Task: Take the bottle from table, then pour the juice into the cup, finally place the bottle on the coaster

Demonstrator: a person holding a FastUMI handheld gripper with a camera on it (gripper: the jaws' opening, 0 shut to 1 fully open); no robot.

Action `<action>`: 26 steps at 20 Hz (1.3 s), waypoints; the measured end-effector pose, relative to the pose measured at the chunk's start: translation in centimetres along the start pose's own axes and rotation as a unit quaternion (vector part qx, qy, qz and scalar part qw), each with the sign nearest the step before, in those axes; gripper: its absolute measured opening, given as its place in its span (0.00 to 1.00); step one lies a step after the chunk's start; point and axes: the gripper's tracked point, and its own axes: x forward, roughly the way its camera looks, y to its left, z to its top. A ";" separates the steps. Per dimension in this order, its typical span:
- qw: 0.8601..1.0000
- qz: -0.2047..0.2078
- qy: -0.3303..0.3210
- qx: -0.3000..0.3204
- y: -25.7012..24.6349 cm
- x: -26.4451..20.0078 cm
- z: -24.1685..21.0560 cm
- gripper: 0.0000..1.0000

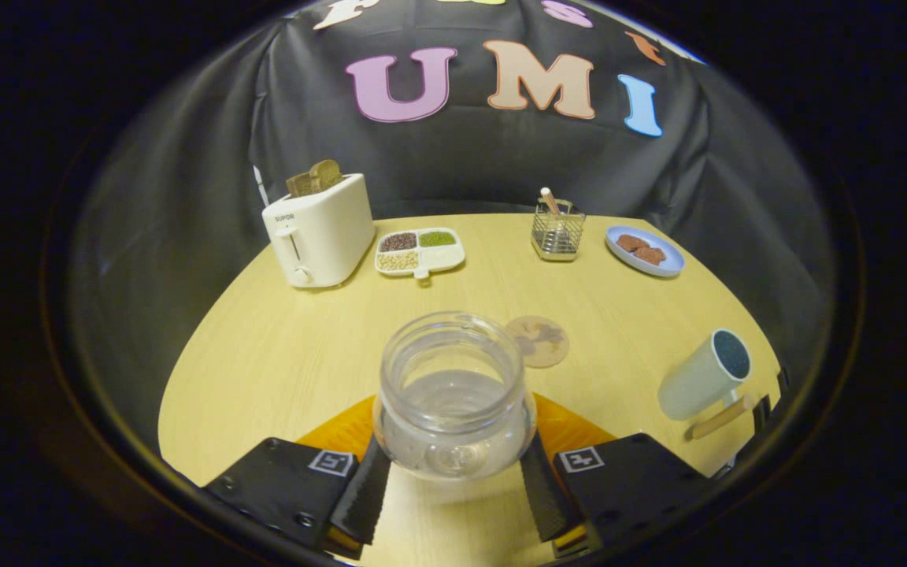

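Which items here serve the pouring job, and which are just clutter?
Job: clear plastic bottle, gripped between the hand-held gripper fingers; pale green cup; round cork coaster.
Clutter: white toaster; divided white tray; wire basket; blue plate.

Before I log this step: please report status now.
Gripper shut on bottle. Coaster just beyond, bare. Cup off to the side, apart.
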 end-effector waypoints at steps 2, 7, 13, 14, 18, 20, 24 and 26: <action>1.000 0.002 0.003 0.008 0.1 0.1 0.1 0.80; 0.999 0.023 -0.002 0.047 0.4 0.4 1.5 0.79; 0.986 0.061 -0.043 0.147 0.0 1.4 6.3 0.79; 0.982 0.070 -0.053 0.165 -0.2 1.5 7.4 0.79; 0.963 0.081 -0.081 0.243 -2.6 2.4 10.4 0.79; 0.954 0.086 -0.093 0.272 -3.7 2.7 11.8 0.79; 0.927 0.112 -0.121 0.337 -6.3 3.1 14.5 0.79; 0.909 0.118 -0.136 0.375 -7.9 3.3 15.6 0.79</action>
